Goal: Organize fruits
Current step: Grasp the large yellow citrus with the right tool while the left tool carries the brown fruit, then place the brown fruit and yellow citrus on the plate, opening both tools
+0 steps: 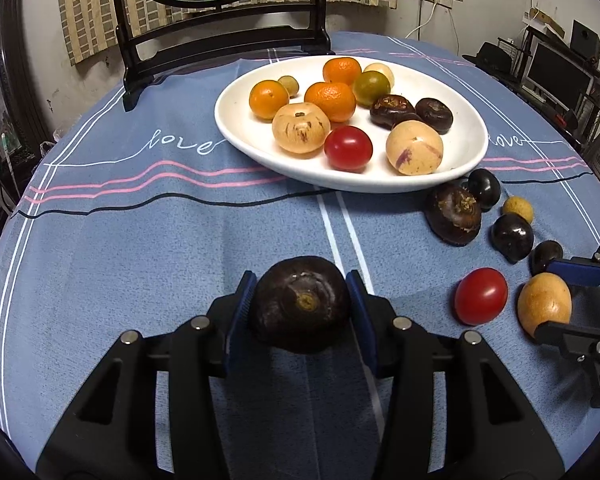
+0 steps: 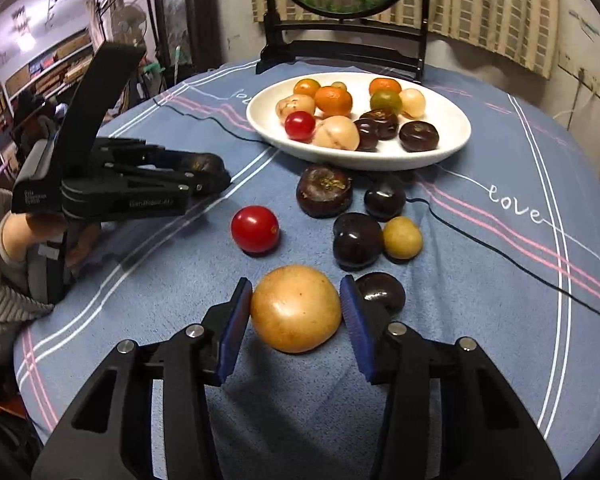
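Left claw (image 1: 300, 304) clamps dark fruit (image 1: 300, 304); right claw (image 2: 296, 312) clamps yellow fruit (image 2: 296, 308)

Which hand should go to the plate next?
Left, probably: its fingers hold a dark fruit with bare cloth ahead to the plate. The right fingers grip a yellow fruit behind loose fruits.

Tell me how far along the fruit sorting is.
Roughly halfway. Eleven fruits already lie in the white plate. The left tongs grip a dark brown fruit; the right tongs close on a yellow fruit. A red tomato and five others remain on the tablecloth.
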A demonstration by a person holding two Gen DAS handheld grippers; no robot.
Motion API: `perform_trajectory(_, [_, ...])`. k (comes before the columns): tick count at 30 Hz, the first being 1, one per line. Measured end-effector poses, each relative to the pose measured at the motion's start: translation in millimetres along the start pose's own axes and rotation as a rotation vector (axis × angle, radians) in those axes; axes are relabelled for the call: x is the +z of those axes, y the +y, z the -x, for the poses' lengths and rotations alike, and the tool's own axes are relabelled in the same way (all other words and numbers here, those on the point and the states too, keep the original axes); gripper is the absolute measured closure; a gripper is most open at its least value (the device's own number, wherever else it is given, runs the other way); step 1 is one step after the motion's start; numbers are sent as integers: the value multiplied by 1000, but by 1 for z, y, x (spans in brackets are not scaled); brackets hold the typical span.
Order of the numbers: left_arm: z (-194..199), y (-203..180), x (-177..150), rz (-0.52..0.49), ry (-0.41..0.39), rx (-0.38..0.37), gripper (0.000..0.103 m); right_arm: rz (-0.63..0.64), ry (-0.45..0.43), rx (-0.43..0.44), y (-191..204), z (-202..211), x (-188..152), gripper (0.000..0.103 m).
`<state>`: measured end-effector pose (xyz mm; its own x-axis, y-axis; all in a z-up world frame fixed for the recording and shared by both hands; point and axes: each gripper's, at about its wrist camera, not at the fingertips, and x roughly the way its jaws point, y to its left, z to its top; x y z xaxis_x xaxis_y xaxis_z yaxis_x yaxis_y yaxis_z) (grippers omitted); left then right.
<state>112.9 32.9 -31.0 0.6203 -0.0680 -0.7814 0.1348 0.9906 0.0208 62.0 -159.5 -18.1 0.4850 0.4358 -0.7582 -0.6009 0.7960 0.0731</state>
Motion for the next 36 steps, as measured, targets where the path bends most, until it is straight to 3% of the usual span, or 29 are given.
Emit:
perform_trajectory(11, [1, 2, 0, 11, -6, -13, 57, 12, 1, -2, 1, 0, -1, 58])
perform_trajectory(19, [22, -4, 3, 2, -116, -23, 57, -53, -26, 51, -9, 4, 1, 58])
perform_trajectory(25, [44, -9, 23, 24, -184, -59, 57, -149, -123, 66, -30, 28, 9, 59])
perform_trajectory(31, [52, -43, 71, -39, -230, -76, 57, -237, -209, 42, -68, 51, 61, 59])
perform_trajectory(36, [23, -52, 102, -18, -210, -86, 57, -325, -264, 28, -97, 42, 111, 58])
